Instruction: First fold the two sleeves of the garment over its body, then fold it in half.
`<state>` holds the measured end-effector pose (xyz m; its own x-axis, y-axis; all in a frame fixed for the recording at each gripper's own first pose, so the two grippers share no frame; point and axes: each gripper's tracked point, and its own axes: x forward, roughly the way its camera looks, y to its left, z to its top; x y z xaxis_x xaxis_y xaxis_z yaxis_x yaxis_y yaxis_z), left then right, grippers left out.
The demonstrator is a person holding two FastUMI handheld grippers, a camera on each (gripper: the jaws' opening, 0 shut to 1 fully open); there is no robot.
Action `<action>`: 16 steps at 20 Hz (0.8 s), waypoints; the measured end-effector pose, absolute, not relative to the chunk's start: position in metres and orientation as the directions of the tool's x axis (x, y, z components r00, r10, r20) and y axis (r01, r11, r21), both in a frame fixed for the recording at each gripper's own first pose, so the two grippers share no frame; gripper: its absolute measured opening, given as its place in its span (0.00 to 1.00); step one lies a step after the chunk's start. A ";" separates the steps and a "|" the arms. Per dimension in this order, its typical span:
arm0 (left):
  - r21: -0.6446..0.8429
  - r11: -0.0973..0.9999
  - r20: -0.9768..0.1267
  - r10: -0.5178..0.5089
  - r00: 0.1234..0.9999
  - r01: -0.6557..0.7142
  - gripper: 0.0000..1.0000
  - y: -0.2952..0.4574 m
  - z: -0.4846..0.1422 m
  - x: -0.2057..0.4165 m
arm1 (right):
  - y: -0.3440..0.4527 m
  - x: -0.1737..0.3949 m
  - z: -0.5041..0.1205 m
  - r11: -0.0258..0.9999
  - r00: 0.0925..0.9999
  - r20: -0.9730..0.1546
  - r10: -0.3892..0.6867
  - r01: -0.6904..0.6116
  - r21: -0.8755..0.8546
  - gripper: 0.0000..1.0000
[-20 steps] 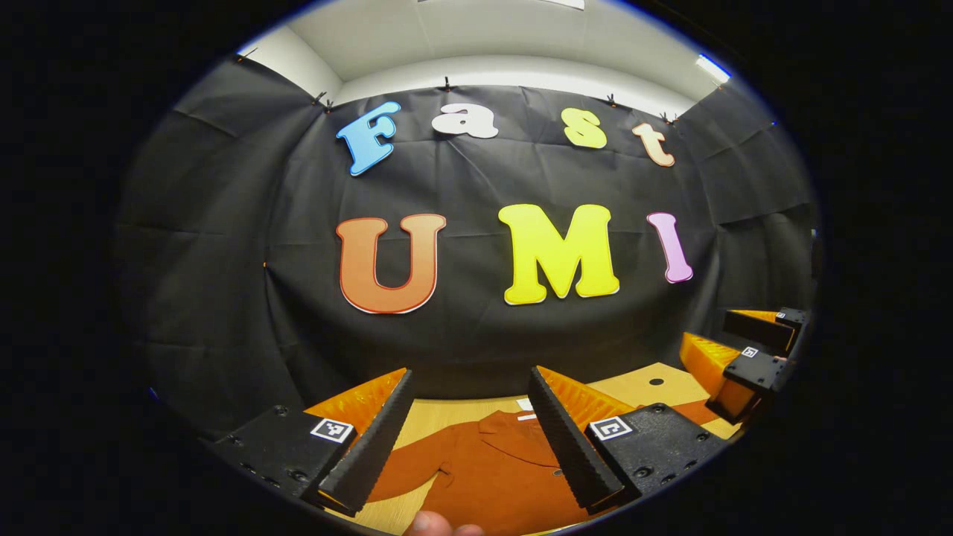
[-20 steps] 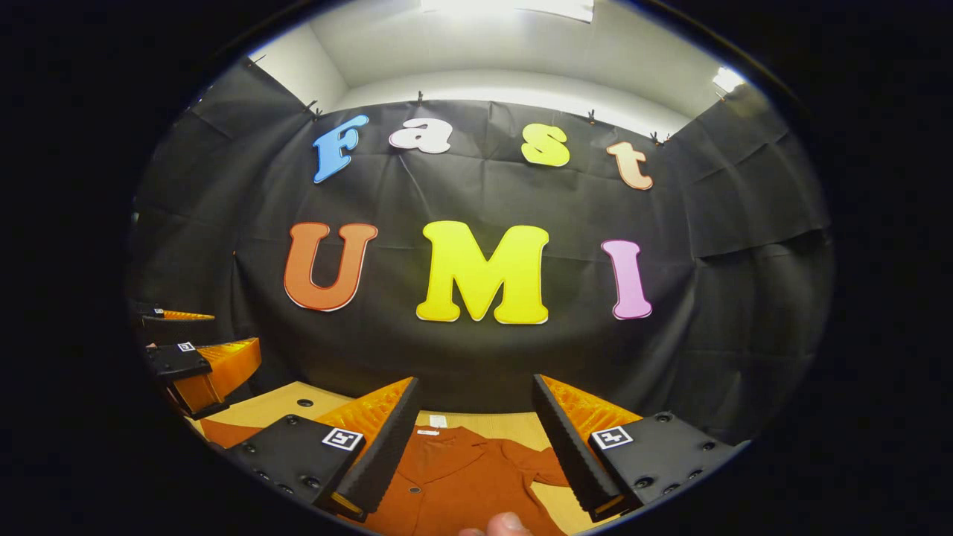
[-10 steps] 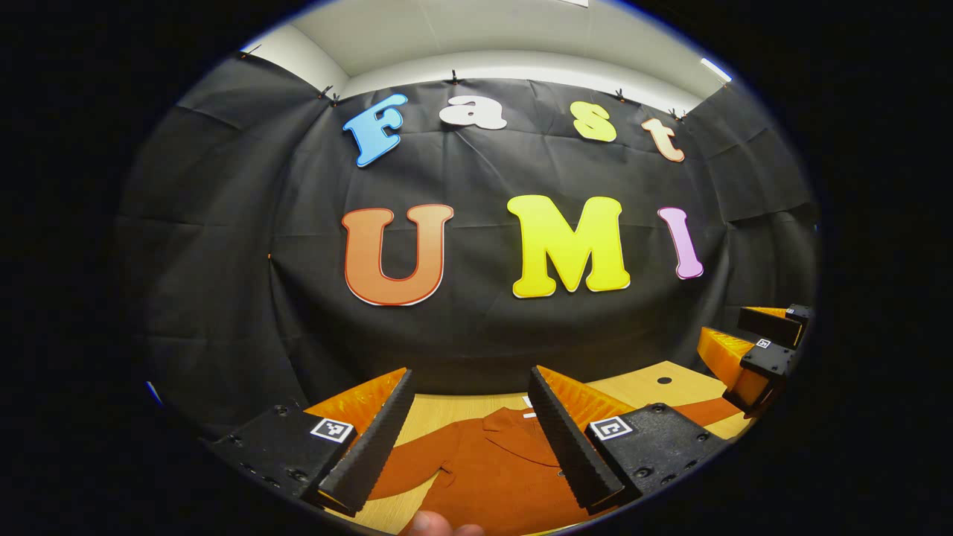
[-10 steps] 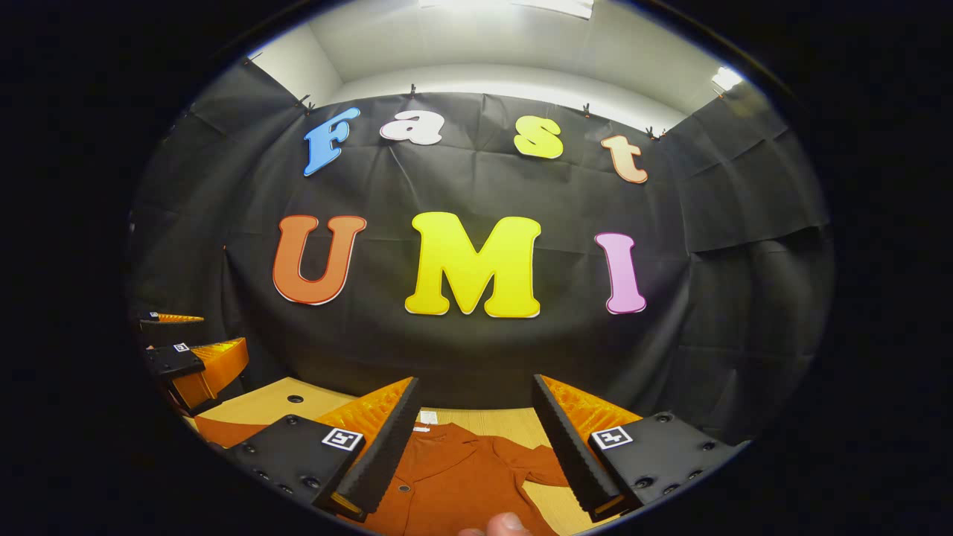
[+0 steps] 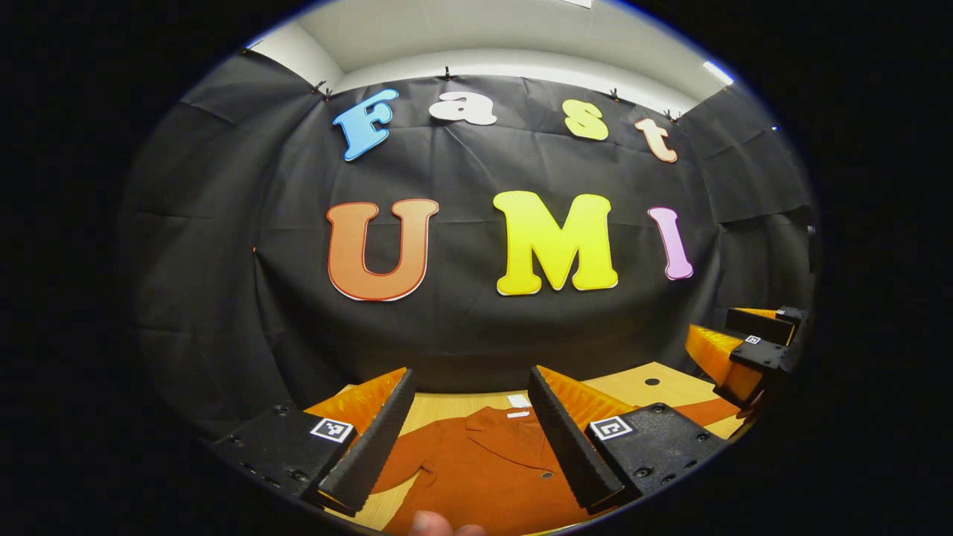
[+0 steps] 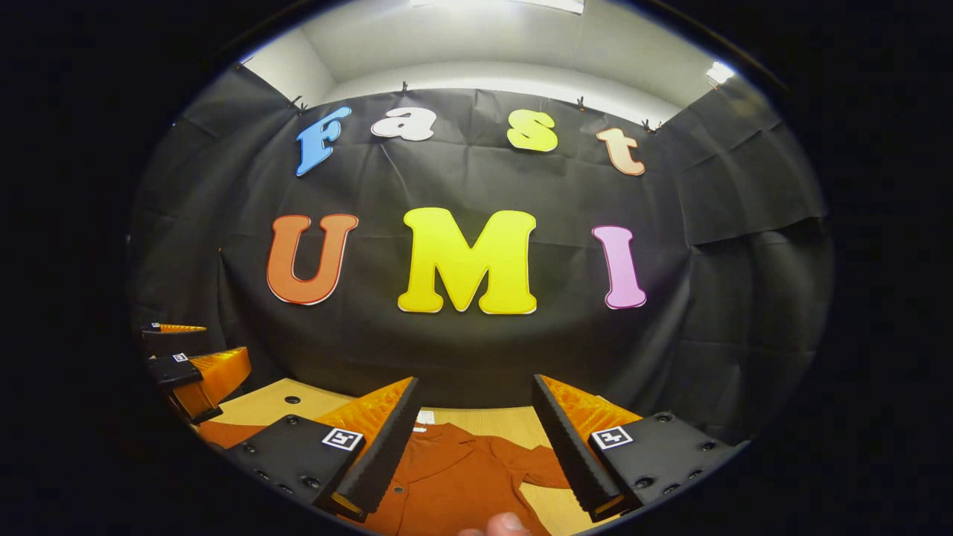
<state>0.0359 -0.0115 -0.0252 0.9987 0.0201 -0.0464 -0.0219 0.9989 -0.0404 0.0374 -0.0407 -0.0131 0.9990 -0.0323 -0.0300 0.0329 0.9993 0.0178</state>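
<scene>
A rust-orange collared garment with buttons lies flat on the wooden table, collar toward the booth wall. In the left gripper view my left gripper hangs open above it, nothing between its fingers, and one sleeve stretches out to the right. The right gripper shows at the right edge there. In the right gripper view the right gripper is open over the garment; a sleeve lies bunched at the right. The left gripper sits at the left edge. A fingertip shows at the bottom.
A small white tag lies on the table just beyond the collar. The black cloth wall rises close behind the table's far edge. A dark round hole marks the tabletop at the right.
Both views have tilted slightly downward, so a little more of the garment and table shows. The grippers stay open and hold nothing.
</scene>
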 end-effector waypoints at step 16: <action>-0.004 0.999 -0.134 0.037 0.990 -0.038 0.99 -0.050 -0.052 0.044 | -0.142 0.055 -0.061 0.990 0.983 -0.137 -0.124 0.132 0.051 0.95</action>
<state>0.0443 -0.0502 -0.0521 0.9903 0.0371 -0.1340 -0.0379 0.9993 -0.0036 0.0555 -0.1423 -0.0614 0.9828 -0.1241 -0.1368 0.1321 0.9899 0.0511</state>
